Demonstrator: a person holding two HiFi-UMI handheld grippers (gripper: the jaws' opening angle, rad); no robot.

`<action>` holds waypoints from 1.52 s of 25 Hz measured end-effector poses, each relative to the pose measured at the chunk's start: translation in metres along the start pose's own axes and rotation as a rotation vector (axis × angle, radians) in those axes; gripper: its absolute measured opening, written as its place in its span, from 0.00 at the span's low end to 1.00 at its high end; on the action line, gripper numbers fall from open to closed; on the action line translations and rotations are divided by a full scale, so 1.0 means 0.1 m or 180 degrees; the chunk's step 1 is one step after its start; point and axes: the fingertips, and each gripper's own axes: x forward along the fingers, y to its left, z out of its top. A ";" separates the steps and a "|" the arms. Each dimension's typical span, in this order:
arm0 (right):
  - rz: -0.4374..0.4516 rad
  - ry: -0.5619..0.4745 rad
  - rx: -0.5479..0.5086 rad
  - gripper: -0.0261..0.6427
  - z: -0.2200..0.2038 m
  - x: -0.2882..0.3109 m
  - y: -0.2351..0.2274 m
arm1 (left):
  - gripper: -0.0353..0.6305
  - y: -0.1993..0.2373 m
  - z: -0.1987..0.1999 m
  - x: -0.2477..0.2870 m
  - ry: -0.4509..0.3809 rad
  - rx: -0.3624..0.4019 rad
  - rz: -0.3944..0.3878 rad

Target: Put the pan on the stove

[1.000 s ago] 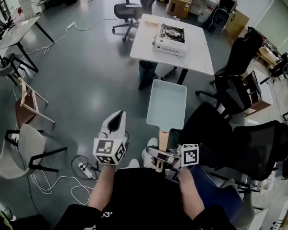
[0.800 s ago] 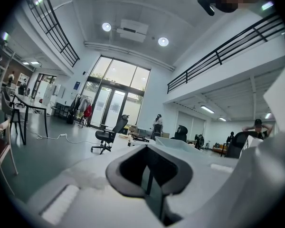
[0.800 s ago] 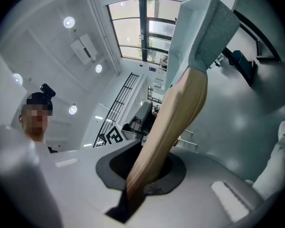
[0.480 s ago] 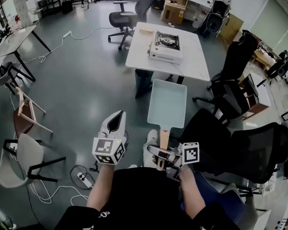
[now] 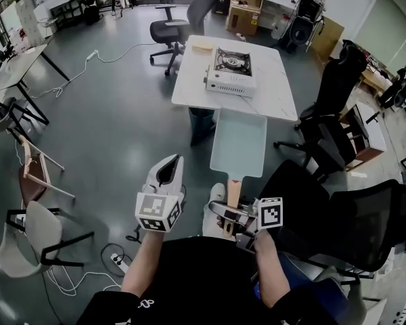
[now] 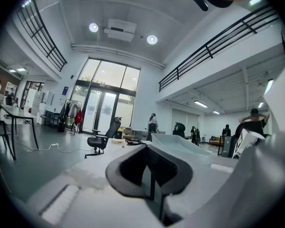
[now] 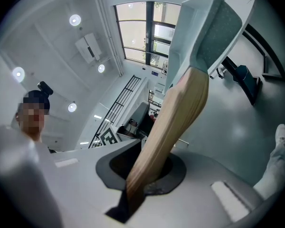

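**Pan in the right hand-held gripper, short of the stove**

The left hand-held gripper (image 5: pixel 168 169) rides left of the pan, jaws drawn together on nothing, its nose aimed roughly toward the stove (image 5: pixel 230 68). The right hand-held gripper (image 5: pixel 229 217) is clamped on the wooden handle (image 5: pixel 234 191) near its end, so this hand carries the pan (image 5: pixel 238 144). The pan is pale blue, rectangular, shallow and empty. Its long axis runs from the jaws straight out toward the stove, which lies dead ahead beyond the pan's far rim. In the head view that rim just overlaps the near edge of the white bench (image 5: pixel 274 93), on the stove's near side. The white stove has a dark burner top. The next move is probably a forward carry, then lowering onto the burner.
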 end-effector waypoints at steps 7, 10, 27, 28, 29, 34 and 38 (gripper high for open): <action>-0.0072 0.0061 0.0080 0.08 0.41 -0.03 -0.29 | 0.05 0.00 -0.01 0.55 0.0092 -0.0056 -0.0068; -0.0052 0.0082 0.0147 0.08 0.64 -0.02 -0.40 | 0.05 0.06 -0.03 0.82 0.0136 -0.0083 -0.0043; 0.0164 0.0120 0.0325 0.08 2.13 -0.08 -0.95 | 0.05 0.54 0.18 2.21 0.0284 0.0014 0.0339; 0.0149 0.0129 0.0306 0.08 2.22 -0.09 -0.99 | 0.05 0.58 0.19 2.29 0.0307 0.0029 0.0368; 0.0129 0.0143 0.0295 0.08 2.30 -0.10 -1.04 | 0.05 0.62 0.21 2.36 0.0327 0.0039 0.0398; -0.0024 0.0196 0.0270 0.08 2.69 -0.20 -1.30 | 0.05 0.68 0.29 2.81 0.0337 0.0062 0.0410; 0.0003 0.0213 0.0297 0.08 2.97 -0.26 -1.44 | 0.05 0.66 0.29 3.19 0.0328 0.0029 0.0352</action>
